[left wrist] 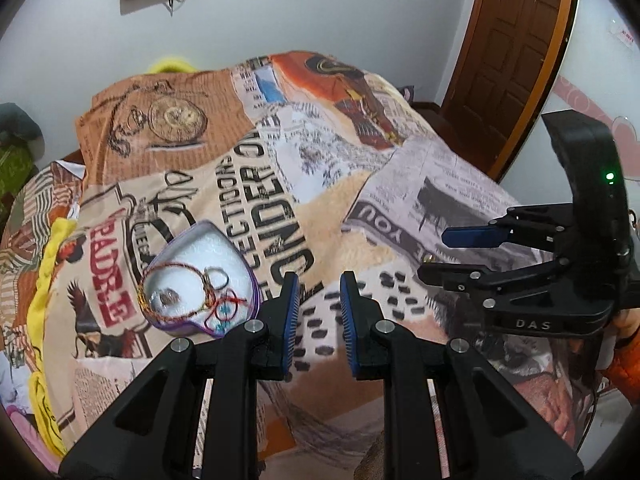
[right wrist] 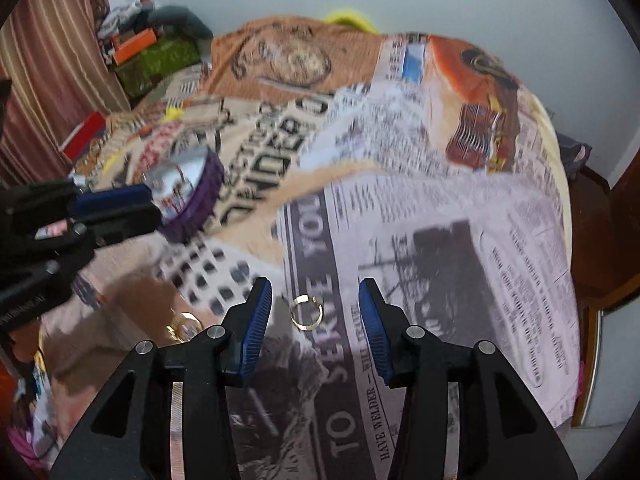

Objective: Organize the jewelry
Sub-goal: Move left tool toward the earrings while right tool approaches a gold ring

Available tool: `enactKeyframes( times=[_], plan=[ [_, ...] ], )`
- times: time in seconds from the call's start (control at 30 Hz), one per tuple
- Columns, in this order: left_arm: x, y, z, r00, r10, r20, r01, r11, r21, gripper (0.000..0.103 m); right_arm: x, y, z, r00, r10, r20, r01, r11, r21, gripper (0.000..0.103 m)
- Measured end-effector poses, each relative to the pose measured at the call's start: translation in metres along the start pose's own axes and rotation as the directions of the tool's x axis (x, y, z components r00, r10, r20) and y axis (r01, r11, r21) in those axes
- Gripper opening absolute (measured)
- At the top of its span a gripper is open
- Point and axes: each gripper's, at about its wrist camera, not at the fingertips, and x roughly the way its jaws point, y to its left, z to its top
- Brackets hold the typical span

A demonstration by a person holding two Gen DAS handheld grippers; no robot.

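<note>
A heart-shaped purple box [left wrist: 196,280] with a white lining lies on the printed blanket [left wrist: 320,168]. It holds red thread bracelets, rings and small beads. My left gripper [left wrist: 319,294] hovers just right of the box, open, with only blanket between its blue pads. In the right wrist view a thin gold ring [right wrist: 306,312] lies flat on the blanket between the fingers of my right gripper [right wrist: 315,300], which is open and not touching it. A second gold ring [right wrist: 185,323] lies to the left of it. The box [right wrist: 196,190] shows blurred behind the left gripper [right wrist: 116,210].
The blanket [right wrist: 440,200] covers a humped bed. A wooden door [left wrist: 516,52] stands at the right, and yellow fabric [left wrist: 48,280] runs along the bed's left edge. Boxes and clutter [right wrist: 152,60] sit by a curtain [right wrist: 52,60]. An orange sleeve [left wrist: 624,364] holds the right gripper [left wrist: 444,256].
</note>
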Motion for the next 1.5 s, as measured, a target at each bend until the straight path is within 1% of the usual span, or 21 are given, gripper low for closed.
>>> enactKeyframes(
  times=[0.1, 0.2, 0.3, 0.4, 0.47, 0.6, 0.77, 0.9, 1.0, 1.13, 1.4, 1.43, 1.47, 1.5],
  plan=[
    [0.003, 0.003, -0.005, 1.0, 0.0, -0.017, 0.0, 1.0, -0.009, 0.02, 0.01, -0.003, -0.004, 1.0, 0.007, -0.027, -0.007, 1.0, 0.0, 0.042],
    [0.004, 0.006, -0.009, 1.0, -0.003, -0.028, 0.003, 1.0, -0.022, 0.02, 0.01, -0.008, -0.006, 0.999, 0.037, -0.021, -0.037, 0.999, 0.032, 0.042],
    [0.005, 0.006, -0.013, 0.999, -0.008, -0.043, 0.007, 1.0, -0.03, 0.02, 0.01, -0.008, -0.009, 0.999, 0.047, -0.015, -0.046, 0.998, 0.04, 0.041],
    [0.004, 0.005, -0.017, 0.998, -0.01, -0.055, 0.009, 1.0, -0.029, 0.02, 0.009, -0.006, -0.013, 0.998, 0.058, -0.012, -0.058, 0.998, 0.039, 0.03],
    [0.003, 0.002, -0.019, 0.998, -0.011, -0.059, 0.01, 1.0, -0.026, 0.02, 0.007, -0.002, -0.014, 0.998, 0.055, -0.009, -0.055, 0.998, 0.026, 0.016],
    [-0.002, -0.005, -0.024, 0.997, -0.028, -0.072, 0.026, 0.999, -0.025, 0.02, 0.006, 0.002, -0.014, 0.999, 0.052, -0.006, -0.052, 0.999, 0.015, 0.016],
    [-0.006, -0.018, -0.031, 0.995, -0.049, -0.082, 0.048, 0.999, -0.016, 0.02, -0.004, 0.004, -0.018, 0.997, 0.071, 0.008, -0.071, 0.997, 0.025, 0.016],
    [-0.004, -0.03, -0.038, 0.993, -0.067, -0.101, 0.067, 0.998, -0.004, 0.023, -0.016, 0.005, -0.022, 0.997, 0.069, 0.032, -0.07, 0.997, 0.024, 0.016],
    [0.002, -0.038, -0.043, 0.99, -0.08, -0.119, 0.081, 0.997, 0.007, 0.023, -0.024, 0.004, -0.025, 0.996, 0.073, 0.047, -0.074, 0.997, 0.026, 0.016],
    [0.006, -0.046, -0.043, 0.992, -0.061, -0.109, 0.066, 0.997, 0.036, 0.023, -0.033, 0.002, -0.027, 0.995, 0.074, 0.062, -0.076, 0.996, 0.034, 0.016],
    [0.012, -0.049, -0.04, 0.991, -0.069, -0.111, 0.074, 0.997, 0.039, 0.023, -0.039, -0.001, -0.032, 0.994, 0.079, 0.076, -0.082, 0.996, 0.043, 0.016],
    [0.012, -0.048, -0.04, 0.992, -0.068, -0.108, 0.072, 0.997, 0.04, 0.019, -0.039, 0.0, -0.032, 0.994, 0.08, 0.077, -0.083, 0.996, 0.044, 0.016],
    [0.012, -0.048, -0.041, 0.992, -0.067, -0.106, 0.072, 0.997, 0.04, 0.01, -0.039, 0.0, -0.032, 0.994, 0.081, 0.078, -0.085, 0.995, 0.044, 0.016],
    [0.012, -0.048, -0.042, 0.992, -0.064, -0.105, 0.069, 0.997, 0.04, 0.007, -0.039, 0.0, -0.032, 0.994, 0.082, 0.078, -0.086, 0.995, 0.045, 0.016]
  ],
)
